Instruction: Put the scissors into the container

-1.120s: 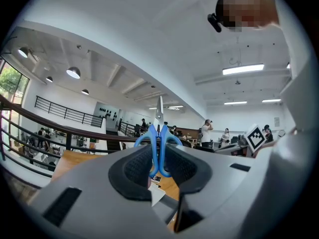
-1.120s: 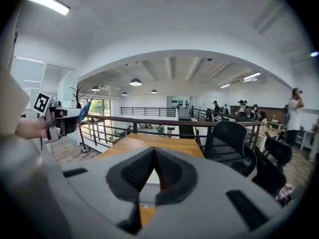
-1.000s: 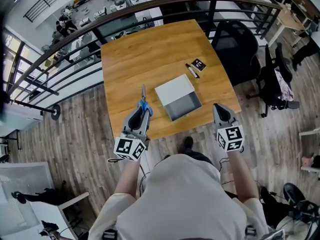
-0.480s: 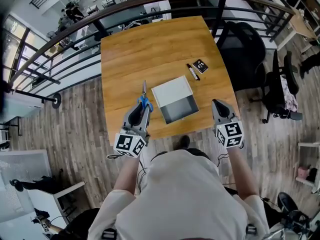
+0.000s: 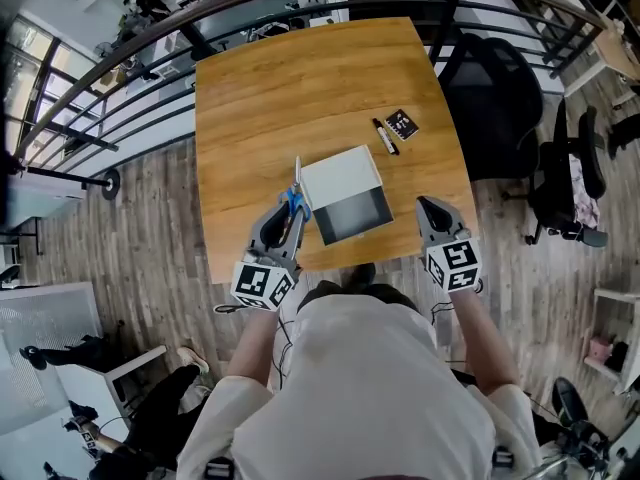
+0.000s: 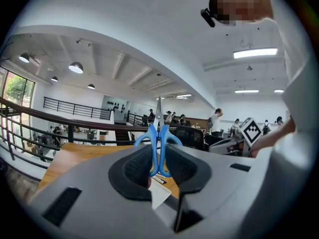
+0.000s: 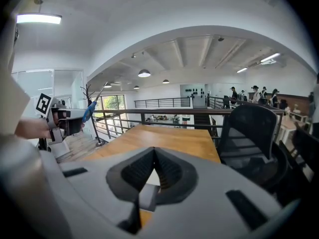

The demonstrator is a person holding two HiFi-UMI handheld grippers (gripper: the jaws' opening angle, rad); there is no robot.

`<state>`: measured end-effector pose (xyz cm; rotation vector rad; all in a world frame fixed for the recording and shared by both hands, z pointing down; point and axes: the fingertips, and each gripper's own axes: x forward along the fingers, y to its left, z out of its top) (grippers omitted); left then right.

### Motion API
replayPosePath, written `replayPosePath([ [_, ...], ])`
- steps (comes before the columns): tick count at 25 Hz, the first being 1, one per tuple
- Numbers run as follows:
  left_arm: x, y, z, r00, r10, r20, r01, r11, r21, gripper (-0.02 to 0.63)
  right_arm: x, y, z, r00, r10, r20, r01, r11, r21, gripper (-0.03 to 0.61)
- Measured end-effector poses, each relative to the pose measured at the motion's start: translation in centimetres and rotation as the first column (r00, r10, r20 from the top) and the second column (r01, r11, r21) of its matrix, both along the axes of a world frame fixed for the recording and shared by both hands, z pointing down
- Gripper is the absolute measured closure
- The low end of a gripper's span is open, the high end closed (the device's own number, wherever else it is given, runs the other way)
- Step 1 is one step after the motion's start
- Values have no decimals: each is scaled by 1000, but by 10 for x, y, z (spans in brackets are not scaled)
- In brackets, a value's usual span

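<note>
Blue-handled scissors (image 5: 294, 202) are upright between the jaws of my left gripper (image 5: 288, 216), blades pointing away from me. In the left gripper view the blue handles (image 6: 158, 139) are pinched between the black pads, so the left gripper (image 6: 158, 159) is shut on them. The blades end just beside the left wall of the container (image 5: 340, 178), an open white box with a dark grey inside, near the table's front edge. My right gripper (image 5: 428, 208) hovers right of the box, shut with nothing in it (image 7: 152, 154). The right gripper view also shows the scissors (image 7: 91, 109).
The wooden table (image 5: 300, 78) carries a black marker (image 5: 385, 138) and a small black card (image 5: 401, 124) behind the box to the right. A black office chair (image 5: 495, 78) stands at the table's right. A dark railing (image 5: 120, 63) curves round the far side.
The left gripper has carried the scissors to the right, from a clear gap to right beside the container's left wall. The right gripper has hardly moved.
</note>
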<state>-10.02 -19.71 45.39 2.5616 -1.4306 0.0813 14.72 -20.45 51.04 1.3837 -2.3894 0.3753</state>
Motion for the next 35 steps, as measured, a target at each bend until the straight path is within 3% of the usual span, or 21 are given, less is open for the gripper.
replayPosePath([
  [11, 37, -29, 38, 992, 115, 44, -112, 991, -71, 538, 9, -19, 28, 998, 62, 25, -60, 996, -66, 577],
  [19, 48, -44, 70, 965, 249, 83, -237, 962, -132, 538, 3, -20, 33, 989, 147, 19, -145, 985, -95, 577],
  [26, 59, -50, 101, 927, 356, 121, -331, 925, -185, 538, 1, -15, 47, 977, 213, 5, -211, 969, -129, 577],
  [35, 73, -45, 163, 854, 480, 201, -423, 866, -267, 538, 0, -4, 75, 959, 285, -6, -281, 942, -184, 577],
])
